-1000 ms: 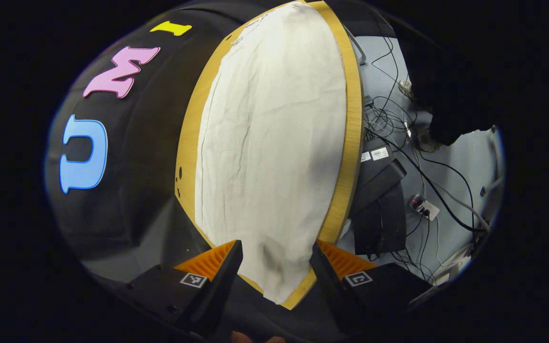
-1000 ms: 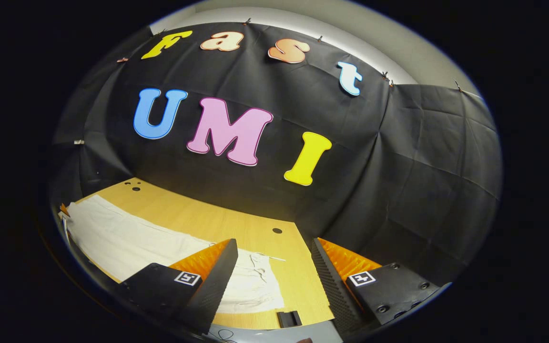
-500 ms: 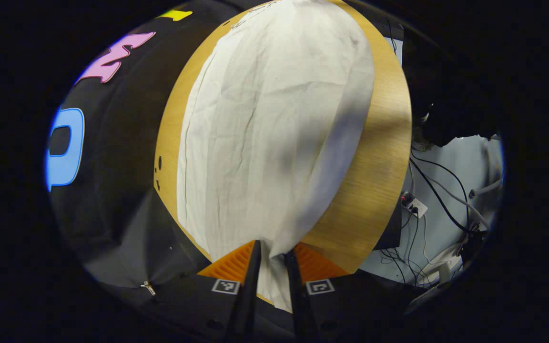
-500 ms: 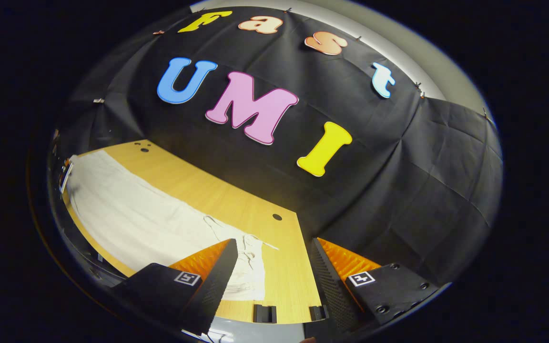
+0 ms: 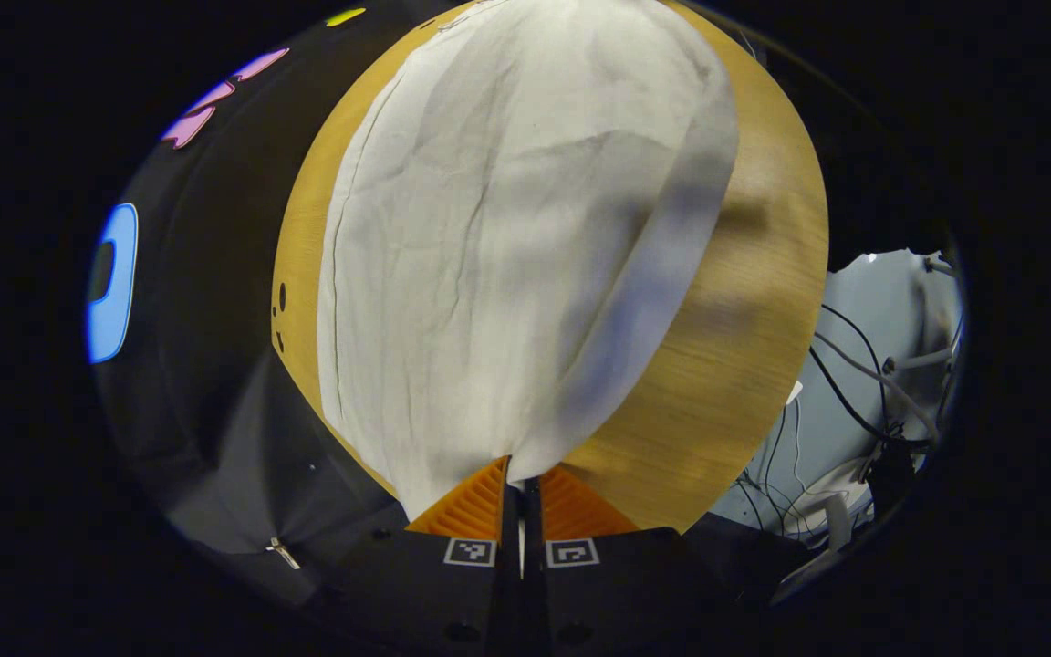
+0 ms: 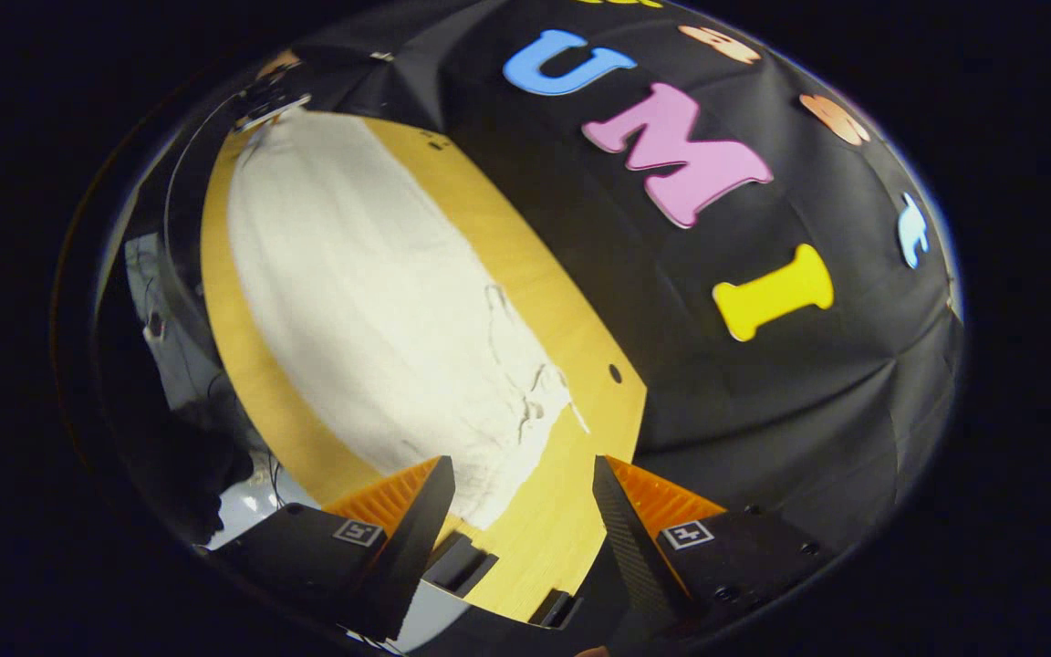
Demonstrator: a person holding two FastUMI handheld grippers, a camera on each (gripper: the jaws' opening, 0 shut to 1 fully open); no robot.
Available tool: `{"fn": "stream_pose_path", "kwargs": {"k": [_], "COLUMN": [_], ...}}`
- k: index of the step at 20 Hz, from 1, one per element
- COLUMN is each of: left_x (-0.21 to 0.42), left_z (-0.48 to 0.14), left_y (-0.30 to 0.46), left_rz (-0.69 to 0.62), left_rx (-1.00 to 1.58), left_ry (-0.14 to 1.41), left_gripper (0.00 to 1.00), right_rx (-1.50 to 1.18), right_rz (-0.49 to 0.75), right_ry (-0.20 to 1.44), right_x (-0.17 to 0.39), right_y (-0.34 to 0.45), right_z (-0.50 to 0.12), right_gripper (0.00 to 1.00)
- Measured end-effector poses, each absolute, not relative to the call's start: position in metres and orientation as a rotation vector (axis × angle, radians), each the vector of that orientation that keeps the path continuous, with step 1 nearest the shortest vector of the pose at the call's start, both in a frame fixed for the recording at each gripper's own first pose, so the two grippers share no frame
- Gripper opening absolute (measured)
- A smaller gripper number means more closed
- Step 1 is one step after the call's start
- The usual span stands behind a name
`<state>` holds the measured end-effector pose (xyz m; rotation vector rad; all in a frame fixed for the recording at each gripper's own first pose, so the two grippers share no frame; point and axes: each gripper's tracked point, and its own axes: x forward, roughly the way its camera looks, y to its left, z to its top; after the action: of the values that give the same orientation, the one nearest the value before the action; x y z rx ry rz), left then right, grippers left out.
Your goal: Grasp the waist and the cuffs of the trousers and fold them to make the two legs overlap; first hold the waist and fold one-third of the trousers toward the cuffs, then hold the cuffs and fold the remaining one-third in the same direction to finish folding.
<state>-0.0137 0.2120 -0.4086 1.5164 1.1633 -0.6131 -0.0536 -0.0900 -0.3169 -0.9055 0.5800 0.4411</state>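
Cream-white trousers (image 5: 498,246) lie spread along my wooden table (image 5: 744,365). My left gripper (image 5: 520,488) is pinched tight on the near corner of the cloth, lifting that edge slightly. In the right gripper view, my right gripper (image 6: 518,506) hangs with its fingers wide apart above the trousers' drawstring end (image 6: 525,411), touching nothing.

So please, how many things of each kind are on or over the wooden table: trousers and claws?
Trousers: 1
Claws: 2, the left claw shut on the trousers, the right claw open
Total: 3
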Motion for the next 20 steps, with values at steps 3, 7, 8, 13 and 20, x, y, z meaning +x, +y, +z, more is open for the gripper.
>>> {"fn": "stream_pose_path", "kwargs": {"k": [3,7,8,13,20], "left_x": [-0.015,-0.016,-0.016,-0.016,-0.010], "left_z": [-0.409,-0.409,-0.409,-0.410,-0.412], "left_y": [0.211,0.210,0.210,0.209,0.210], "left_rz": [-0.573,-0.512,-0.493,-0.505,-0.575], "left_rx": [1.499,1.494,1.489,1.496,1.538], "left_ry": [1.210,1.258,1.259,1.273,1.205], "left_gripper": [0.06,0.06,0.06,0.06,0.05], "right_rx": [-0.981,-1.023,-1.032,-1.128,-1.365], "right_rz": [0.575,0.704,0.722,0.833,0.892], "right_ry": [0.606,0.629,0.635,0.621,0.482], "right_x": [-0.064,-0.064,-0.061,-0.055,-0.017], "right_y": [-0.093,-0.097,-0.100,-0.092,-0.065], "right_z": [-0.352,-0.385,-0.392,-0.412,-0.429], "right_gripper": [0.94,0.94,0.94,0.94,0.79]}}
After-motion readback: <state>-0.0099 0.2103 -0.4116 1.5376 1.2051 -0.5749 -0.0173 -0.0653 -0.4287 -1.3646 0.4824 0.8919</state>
